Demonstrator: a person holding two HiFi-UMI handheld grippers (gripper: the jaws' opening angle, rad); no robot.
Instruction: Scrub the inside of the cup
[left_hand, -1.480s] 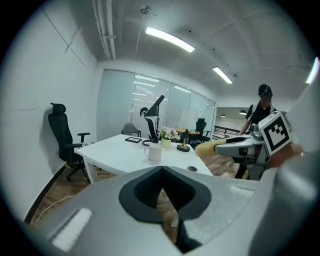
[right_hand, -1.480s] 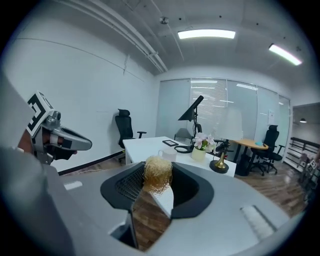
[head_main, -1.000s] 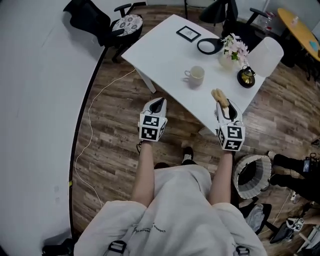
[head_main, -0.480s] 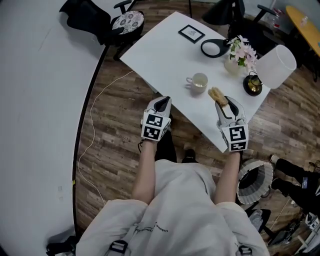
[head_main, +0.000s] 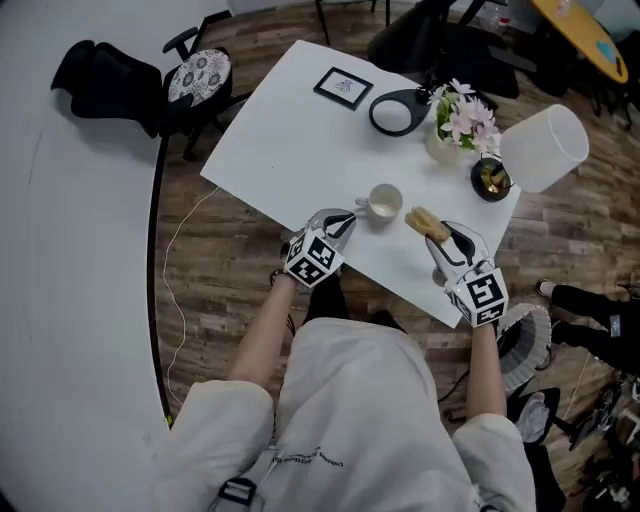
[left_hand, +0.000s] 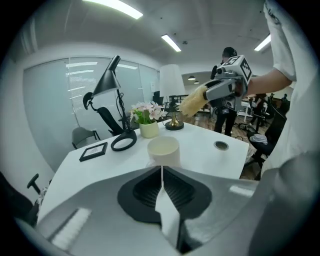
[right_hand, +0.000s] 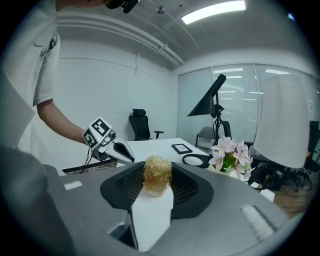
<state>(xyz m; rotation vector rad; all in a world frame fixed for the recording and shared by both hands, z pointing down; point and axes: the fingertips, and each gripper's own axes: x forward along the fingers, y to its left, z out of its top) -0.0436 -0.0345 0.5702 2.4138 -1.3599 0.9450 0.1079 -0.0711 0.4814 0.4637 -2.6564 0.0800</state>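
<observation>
The left gripper (head_main: 343, 218) is swinging in from over the floor, jaws pressed together with nothing between them. Its tip is now sitting just left of the cup (head_main: 385, 203), by the handle; whether it is touching, I cannot tell. The cup is standing upright by the white table's (head_main: 290, 130) near edge, between the two grippers. The right gripper (head_main: 447, 235) is closing in too, clenching the fibrous scrubber (head_main: 424, 222), which is hovering just right of the cup. Farther back, a picture frame (head_main: 343, 86), a black ring base (head_main: 397, 111), a flower vase (head_main: 458, 120), a dark pot (head_main: 491, 178) and a white lampshade (head_main: 545, 148) are lining up.
</observation>
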